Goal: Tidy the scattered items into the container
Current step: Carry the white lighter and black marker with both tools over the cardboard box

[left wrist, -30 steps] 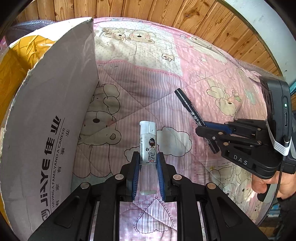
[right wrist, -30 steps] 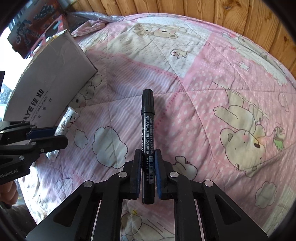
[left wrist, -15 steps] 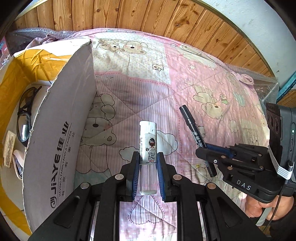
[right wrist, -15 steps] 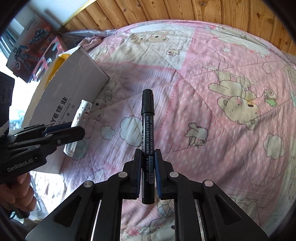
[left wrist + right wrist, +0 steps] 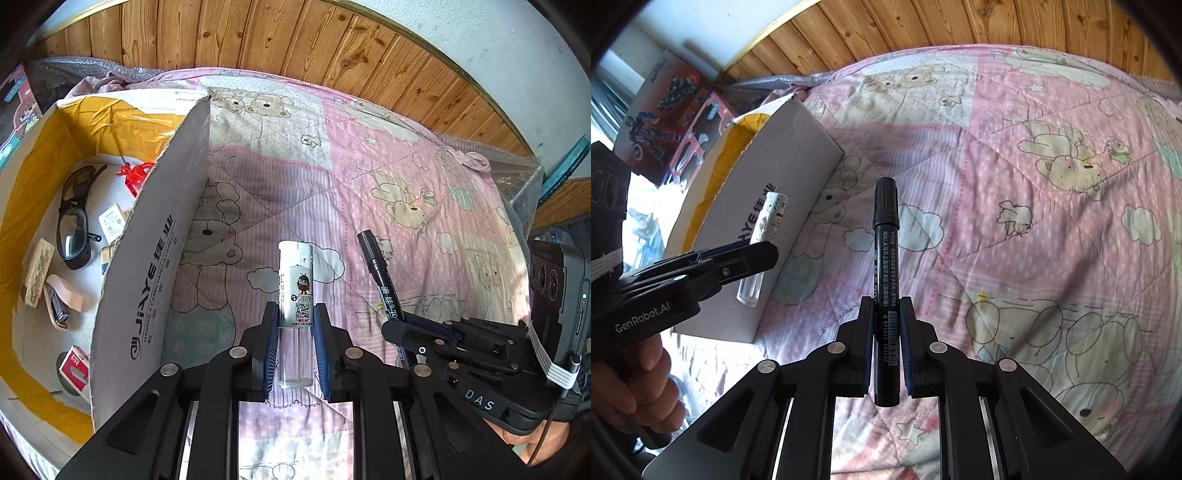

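My left gripper (image 5: 294,334) is shut on a clear lighter with a white cap (image 5: 295,295), held up above the pink quilt. The same lighter (image 5: 764,236) shows in the right wrist view, in front of the box wall. My right gripper (image 5: 886,328) is shut on a black marker (image 5: 885,258) that points forward; this marker (image 5: 378,275) sits just right of the lighter in the left wrist view. The open cardboard box (image 5: 147,258) stands to the left, its grey wall (image 5: 783,177) close beside the lighter.
Inside the box lie black glasses (image 5: 74,218), a red clip (image 5: 133,173), a white charger (image 5: 112,223), nail clippers (image 5: 59,310) and a small red pack (image 5: 75,367). Wooden panelling (image 5: 332,48) backs the bed. Toy boxes (image 5: 672,110) stand beyond the box. A hand (image 5: 646,384) grips the left handle.
Both grippers have risen with their loads, so the box's inside has come into view. The lighter and marker stay clamped as before.
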